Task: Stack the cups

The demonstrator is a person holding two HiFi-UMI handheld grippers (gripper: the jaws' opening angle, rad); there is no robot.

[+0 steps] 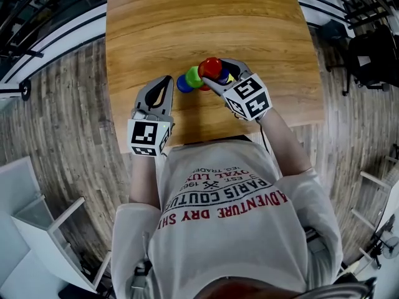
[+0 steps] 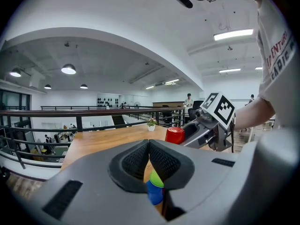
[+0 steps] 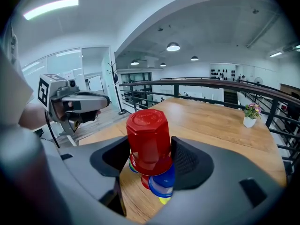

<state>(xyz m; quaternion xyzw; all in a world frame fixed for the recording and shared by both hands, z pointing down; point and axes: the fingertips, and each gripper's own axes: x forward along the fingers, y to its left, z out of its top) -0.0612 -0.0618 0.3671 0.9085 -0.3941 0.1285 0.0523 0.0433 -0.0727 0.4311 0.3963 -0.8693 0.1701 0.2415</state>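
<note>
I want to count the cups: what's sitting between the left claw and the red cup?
A blue cup and a green cup sit between the left claw and the red cup. The head view shows this.

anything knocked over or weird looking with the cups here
Nothing spilled or damaged. The red cup is upside down in the right hand-held gripper, over a blue cup, green cup and yellow cup, loosely clustered, not nested.
</note>
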